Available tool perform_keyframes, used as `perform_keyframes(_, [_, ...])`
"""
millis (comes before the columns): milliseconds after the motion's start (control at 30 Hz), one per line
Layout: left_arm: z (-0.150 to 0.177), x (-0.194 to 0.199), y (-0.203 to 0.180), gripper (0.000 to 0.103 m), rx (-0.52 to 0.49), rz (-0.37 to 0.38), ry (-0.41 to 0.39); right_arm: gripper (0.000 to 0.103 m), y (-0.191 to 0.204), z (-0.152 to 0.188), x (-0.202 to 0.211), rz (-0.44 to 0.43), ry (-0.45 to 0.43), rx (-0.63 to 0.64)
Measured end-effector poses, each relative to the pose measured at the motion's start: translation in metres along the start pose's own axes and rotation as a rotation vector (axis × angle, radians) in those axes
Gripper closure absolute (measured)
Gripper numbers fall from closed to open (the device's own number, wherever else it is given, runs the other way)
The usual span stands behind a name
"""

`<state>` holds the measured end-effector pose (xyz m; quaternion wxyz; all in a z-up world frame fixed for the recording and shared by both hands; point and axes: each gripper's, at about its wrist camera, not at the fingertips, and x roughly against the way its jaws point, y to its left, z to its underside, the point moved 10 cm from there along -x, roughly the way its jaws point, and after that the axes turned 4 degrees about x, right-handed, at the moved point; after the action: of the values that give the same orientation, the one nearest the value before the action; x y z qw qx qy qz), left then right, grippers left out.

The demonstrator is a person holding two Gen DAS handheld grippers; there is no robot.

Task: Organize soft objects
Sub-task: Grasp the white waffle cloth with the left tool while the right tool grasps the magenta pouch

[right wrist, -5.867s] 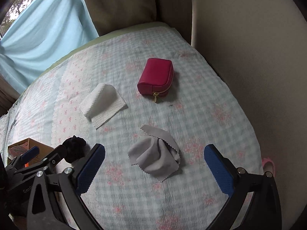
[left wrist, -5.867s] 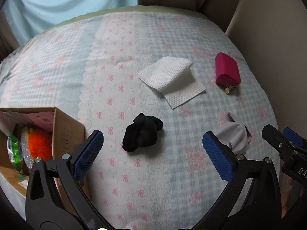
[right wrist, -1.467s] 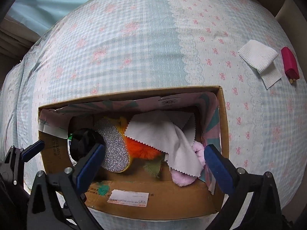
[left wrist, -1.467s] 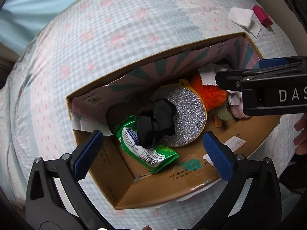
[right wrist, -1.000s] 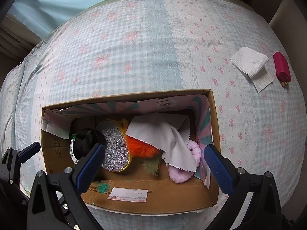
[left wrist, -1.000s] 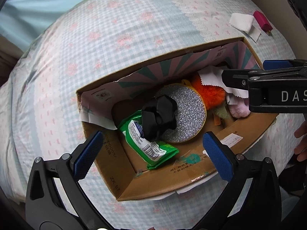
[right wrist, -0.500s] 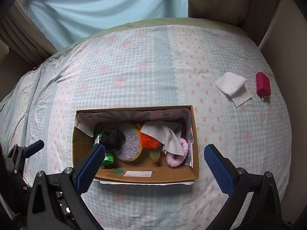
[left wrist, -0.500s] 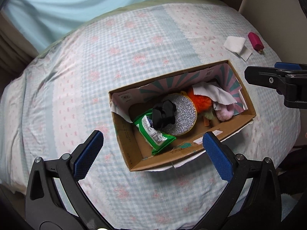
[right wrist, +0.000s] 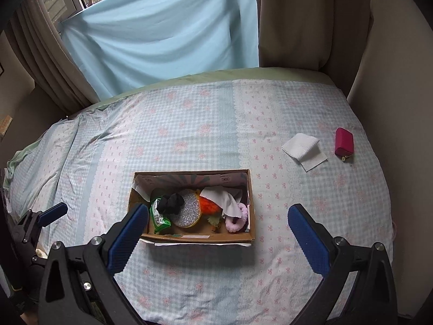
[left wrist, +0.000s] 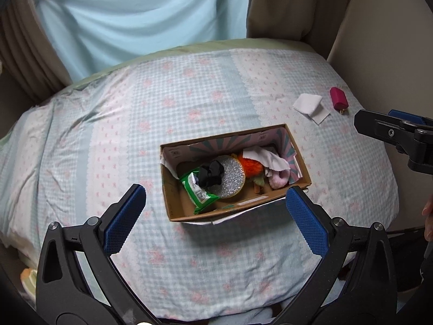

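An open cardboard box (left wrist: 186, 214) (right wrist: 251, 211) sits mid-bed. Inside lie a black sock (left wrist: 211, 174) (right wrist: 171, 202), a grey cloth (left wrist: 261, 158) (right wrist: 226, 199), an orange fluffy item (left wrist: 250, 166), a pink scrunchie (right wrist: 236, 220), a green packet (left wrist: 199, 192) and a glittery disc (right wrist: 189, 211). A white cloth (left wrist: 311, 107) (right wrist: 303, 150) and a magenta pouch (left wrist: 338, 100) (right wrist: 344, 140) lie at the far right of the bed. My left gripper (left wrist: 213, 216) and right gripper (right wrist: 216, 235) both hang open and empty, high above the box's near side.
The checked bedspread (left wrist: 108, 135) covers the bed, with a light blue curtain (right wrist: 162, 35) and a window behind. A beige wall (right wrist: 400, 81) borders the right side. The other gripper shows at each view's edge, and a hand (left wrist: 428, 220) at the far right.
Both grippers have pulled up and back from the box, so the whole bed now shows. The sock and grey cloth stay in the box.
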<state>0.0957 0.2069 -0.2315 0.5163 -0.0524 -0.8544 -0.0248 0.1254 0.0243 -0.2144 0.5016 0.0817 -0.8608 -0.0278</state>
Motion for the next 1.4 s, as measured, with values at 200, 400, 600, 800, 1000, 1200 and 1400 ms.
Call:
perform_keyframes(200, [-0.004,0.031,-0.044,0.000,0.006,0.026,-0.042,0.000,-0.049,0.008,0.031,0.031,-0.024,-0.027])
perform_keyframes(400, [-0.017,0.041,-0.096,0.000,-0.011,0.050,-0.066,0.000,-0.104,0.013,0.047,0.068,-0.029,-0.063])
perform_keyframes(600, [-0.036,0.035,-0.147,0.000,-0.034,0.071,-0.082,0.000,-0.167,0.013,0.053,0.151,-0.016,-0.056])
perform_keyframes(800, [-0.066,0.015,-0.207,0.000,-0.052,0.117,-0.108,0.000,-0.233,0.005,0.037,0.168,0.008,-0.093])
perform_keyframes(1000, [-0.101,-0.029,-0.269,0.000,-0.081,0.144,-0.104,0.000,-0.290,-0.015,-0.001,0.183,0.026,-0.118])
perform_keyframes(1200, [-0.132,-0.102,-0.315,0.000,-0.109,0.161,-0.055,0.000,-0.346,-0.033,-0.059,0.175,0.047,-0.180])
perform_keyframes(1400, [-0.152,-0.191,-0.348,0.000,-0.116,0.175,0.000,0.000,-0.394,-0.044,-0.136,0.167,0.067,-0.234])
